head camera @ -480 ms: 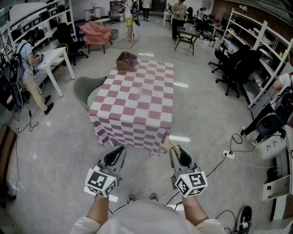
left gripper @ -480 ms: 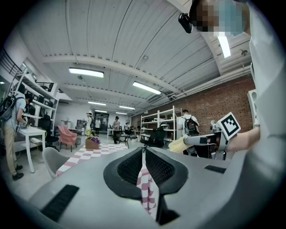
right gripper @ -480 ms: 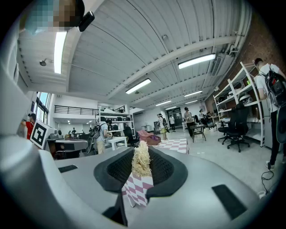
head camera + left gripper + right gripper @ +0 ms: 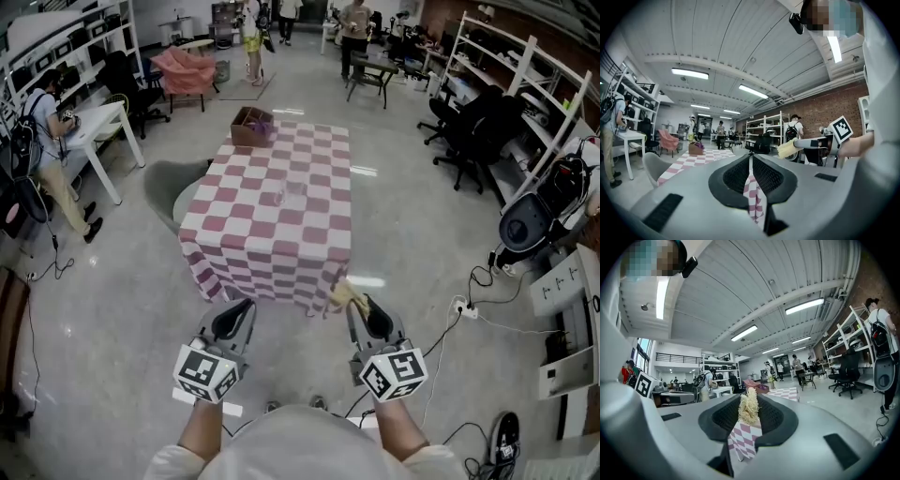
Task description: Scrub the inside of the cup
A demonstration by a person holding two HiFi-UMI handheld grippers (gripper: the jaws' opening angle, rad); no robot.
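A brown box (image 4: 251, 127) sits on the checkered table (image 4: 272, 234) at its far left corner.

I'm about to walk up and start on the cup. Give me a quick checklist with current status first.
1. Scrubber gripped: ok. The right hand-held gripper is shut on the yellow scrubber.
2. Left hand-held gripper free to steady the cup: ok. It is shut with nothing between its jaws.
3. Cup upright on the table: cannot tell. It is clear glass and small in the head view.
4. Cup within reach: not ok. Both grippers hang short of the table's near edge.
5. Room around the cup: ok. Only a box sits on the table, at the far corner.
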